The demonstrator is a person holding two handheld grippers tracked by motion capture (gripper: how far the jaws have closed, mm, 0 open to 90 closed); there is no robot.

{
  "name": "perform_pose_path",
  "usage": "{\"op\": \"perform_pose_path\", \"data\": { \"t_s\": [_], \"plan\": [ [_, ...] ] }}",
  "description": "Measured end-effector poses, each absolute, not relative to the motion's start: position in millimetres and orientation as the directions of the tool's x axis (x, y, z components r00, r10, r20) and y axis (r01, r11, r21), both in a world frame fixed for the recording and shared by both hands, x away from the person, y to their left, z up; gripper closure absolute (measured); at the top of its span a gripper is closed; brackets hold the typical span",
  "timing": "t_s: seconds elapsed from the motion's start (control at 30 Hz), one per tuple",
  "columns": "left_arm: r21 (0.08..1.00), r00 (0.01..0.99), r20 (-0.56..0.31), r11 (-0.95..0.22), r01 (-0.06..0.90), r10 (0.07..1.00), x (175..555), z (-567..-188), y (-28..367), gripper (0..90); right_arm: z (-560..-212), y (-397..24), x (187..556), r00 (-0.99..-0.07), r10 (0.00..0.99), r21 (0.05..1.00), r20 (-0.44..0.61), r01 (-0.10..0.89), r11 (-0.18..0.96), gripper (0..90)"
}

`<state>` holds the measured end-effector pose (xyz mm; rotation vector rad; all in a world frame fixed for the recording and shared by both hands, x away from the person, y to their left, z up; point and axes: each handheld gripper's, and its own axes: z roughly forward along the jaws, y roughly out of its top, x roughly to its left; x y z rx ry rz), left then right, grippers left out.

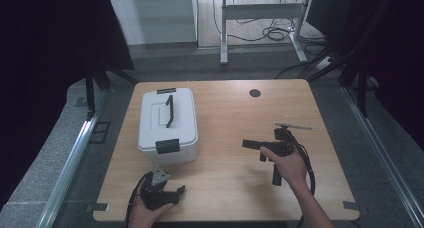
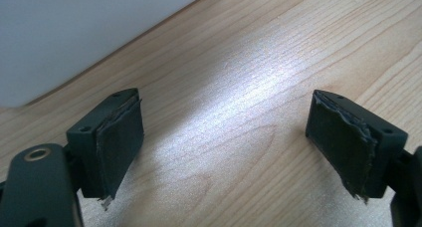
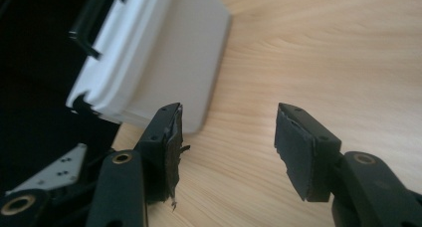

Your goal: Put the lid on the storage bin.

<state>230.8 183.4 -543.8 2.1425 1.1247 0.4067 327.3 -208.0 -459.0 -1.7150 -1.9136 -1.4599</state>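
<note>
Starting nearest you, your left gripper [image 1: 176,193] rests low at the table's [image 1: 225,188] front edge with its jaws spread wide and nothing between them; bare wood shows between the pads in the left gripper view. Your right gripper [image 1: 252,149] sits further in, to the right of centre, jaws likewise wide apart and empty, pointing left toward the box.

Beyond the left gripper, on the left half of the table, stands the white lidded box [image 1: 167,125]. It looks like rigid moulded plastic: stiff, smooth-walled, probably slippery on its sides, and of uncertain weight since its contents are hidden. Your best holds are likely the black carry handle [image 1: 170,110] on the lid or the black front latch [image 1: 167,146]. The box lies just behind your left gripper and well apart from your right.
</note>
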Motion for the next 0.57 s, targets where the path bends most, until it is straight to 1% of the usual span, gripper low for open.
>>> {"op": "perform_pose_path", "data": {
  "t_s": [0.07,0.23,0.3,0.57],
  "plan": [
    [0.688,0.579,-0.035,-0.4,0.606,0.815,231,-544,183,14.4,-465,-221,324,-0.29,0.673,0.524,0.681,0.835,-0.17,44.6],
    [0.688,0.579,-0.036,-0.399,0.606,0.815,231,-544,183,14.2,-475,-229,319,-0.269,0.677,0.508,0.685,0.843,-0.178,44.6],
    [0.688,0.578,-0.037,-0.399,0.606,0.815,231,-544,183,14.1,-480,-232,317,-0.255,0.664,0.493,0.702,0.848,-0.195,44.2],
    [0.687,0.576,-0.037,-0.398,0.608,0.816,232,-544,183,13.2,-482,-231,317,-0.267,0.661,0.499,0.701,0.846,-0.187,42.9]
  ]
}}
